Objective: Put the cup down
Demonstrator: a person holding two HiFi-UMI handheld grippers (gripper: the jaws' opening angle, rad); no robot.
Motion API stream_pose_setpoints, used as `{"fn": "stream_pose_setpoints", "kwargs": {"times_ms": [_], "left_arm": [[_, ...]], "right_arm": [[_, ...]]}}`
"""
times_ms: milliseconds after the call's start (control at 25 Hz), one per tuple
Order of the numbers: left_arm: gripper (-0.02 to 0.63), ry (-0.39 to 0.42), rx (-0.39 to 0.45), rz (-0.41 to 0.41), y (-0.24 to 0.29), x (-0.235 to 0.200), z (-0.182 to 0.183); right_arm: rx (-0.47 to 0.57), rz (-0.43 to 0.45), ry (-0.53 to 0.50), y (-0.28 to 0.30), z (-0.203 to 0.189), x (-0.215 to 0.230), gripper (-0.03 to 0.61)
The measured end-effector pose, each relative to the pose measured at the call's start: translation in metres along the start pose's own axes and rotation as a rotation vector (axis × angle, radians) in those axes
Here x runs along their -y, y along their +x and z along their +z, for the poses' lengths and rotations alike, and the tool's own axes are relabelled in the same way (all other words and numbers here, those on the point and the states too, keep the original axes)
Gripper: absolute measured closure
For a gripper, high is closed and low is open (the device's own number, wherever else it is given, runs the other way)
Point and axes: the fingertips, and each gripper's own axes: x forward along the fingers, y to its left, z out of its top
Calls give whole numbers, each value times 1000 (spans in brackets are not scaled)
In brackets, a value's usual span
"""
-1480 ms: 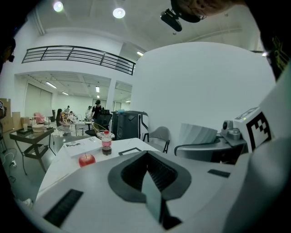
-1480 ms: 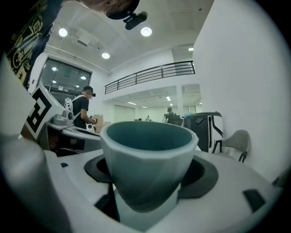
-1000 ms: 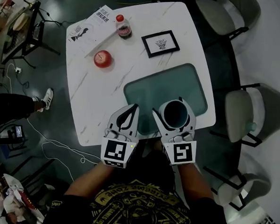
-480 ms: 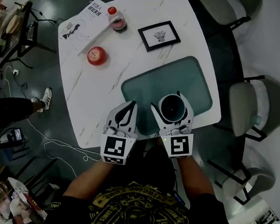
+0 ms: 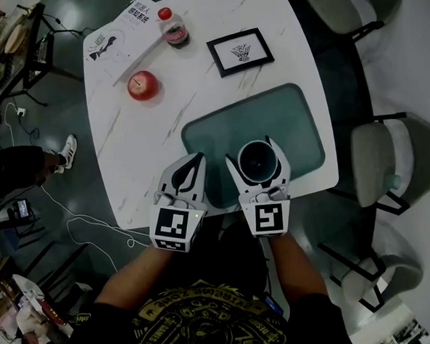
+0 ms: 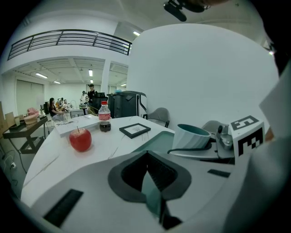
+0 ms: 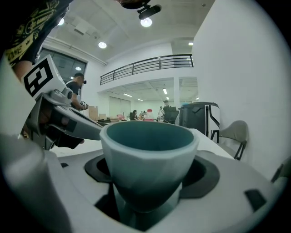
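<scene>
Cup (image 5: 259, 160) sat clamped upright in the fingers of my right gripper (image 5: 258, 157), its narrow foot hanging below them over the near end of the teal mat (image 5: 294, 118). My left gripper (image 5: 194, 166), fingers clenched on nothing, hovered just beside it at 9 o'clock. I could not tell how far the foot was off the mat. Letting go before it touched would, I judged, drop the cup and tip it on that small base. A sideways drift could also knock it against my left gripper. The worktop (image 5: 129, 148) edge lay close at 6 o'clock, so a tipped cup might roll off. Farther out, the apple (image 5: 142, 85) at 11 o'clock and the picture frame (image 5: 240, 51) at 12 stood well apart, no hazard.
</scene>
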Motion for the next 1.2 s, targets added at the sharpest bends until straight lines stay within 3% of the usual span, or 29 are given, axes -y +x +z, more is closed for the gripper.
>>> {"fn": "stream_pose_setpoints", "kwargs": {"times_ms": [680,880,1200], "left_arm": [[603,-14,4,14,-3,6,2],[603,-14,11,20,-8,11,7],[603,-15,37,41,-22,22,17]], "right_arm": [[-71,4,2,6,-11,-3,196],[-94,50,48,2,-19,-9,142],[-105,59,49,-14,-13,-4,133]]}}
